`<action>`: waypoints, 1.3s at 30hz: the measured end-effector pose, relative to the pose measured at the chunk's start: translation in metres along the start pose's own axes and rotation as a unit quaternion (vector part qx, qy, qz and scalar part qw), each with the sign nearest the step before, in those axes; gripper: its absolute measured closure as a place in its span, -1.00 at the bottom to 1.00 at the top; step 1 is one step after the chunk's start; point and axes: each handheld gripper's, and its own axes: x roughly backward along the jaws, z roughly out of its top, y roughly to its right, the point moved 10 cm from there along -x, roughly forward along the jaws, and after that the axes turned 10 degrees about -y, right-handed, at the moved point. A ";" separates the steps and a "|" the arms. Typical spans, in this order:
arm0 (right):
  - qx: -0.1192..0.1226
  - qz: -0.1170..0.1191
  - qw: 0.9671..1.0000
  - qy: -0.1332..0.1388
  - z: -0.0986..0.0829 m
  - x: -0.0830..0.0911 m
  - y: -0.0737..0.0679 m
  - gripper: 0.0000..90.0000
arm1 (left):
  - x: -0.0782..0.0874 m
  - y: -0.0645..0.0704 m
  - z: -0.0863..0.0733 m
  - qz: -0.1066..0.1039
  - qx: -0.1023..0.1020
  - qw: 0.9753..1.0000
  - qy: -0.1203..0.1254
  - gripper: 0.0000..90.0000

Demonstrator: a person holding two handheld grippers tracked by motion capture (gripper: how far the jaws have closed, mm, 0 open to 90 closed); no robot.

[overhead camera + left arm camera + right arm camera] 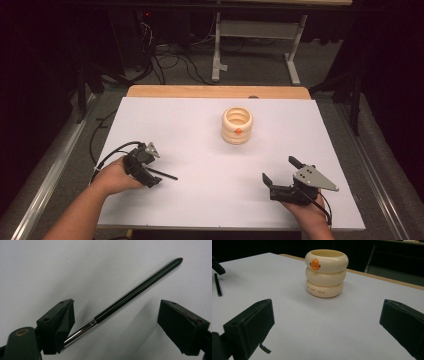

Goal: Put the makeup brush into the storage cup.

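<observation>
A white table (pixel 200 125) stands over a grey floor strewn with cables. In the high view, a cream holder (pixel 237 125) sits right of the table's middle, the left gripper (pixel 150 176) low at the near left over a black pen (pixel 164 174), the right gripper (pixel 281 175) at the near right, its jaws apart. In the left gripper view, the pen (pixel 130 293) lies on the table between spread jaws, its silver end touching the left jaw. In the right gripper view, the holder (pixel 326 272) stands upright beyond wide-open jaws, the pen (pixel 217 285) far left.
</observation>
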 end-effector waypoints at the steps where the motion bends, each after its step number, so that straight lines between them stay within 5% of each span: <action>1: -0.001 0.000 1.000 0.000 0.000 0.000 0.000 -0.98 | -0.001 -0.001 -0.001 0.002 -0.001 1.000 -0.004 -0.66; 18: 0.004 0.004 1.000 0.000 0.000 -0.001 -0.002 -0.97 | 0.000 -0.010 -0.006 0.005 0.006 1.000 -0.012 -0.36; 26: 0.007 0.004 1.000 0.001 0.001 -0.001 -0.004 -0.97 | 0.001 -0.011 -0.008 -0.023 0.013 1.000 -0.017 -0.09; 39: 0.007 0.003 1.000 0.002 0.001 -0.001 -0.004 -0.98 | 0.003 -0.010 -0.009 -0.029 0.013 0.999 -0.014 0.34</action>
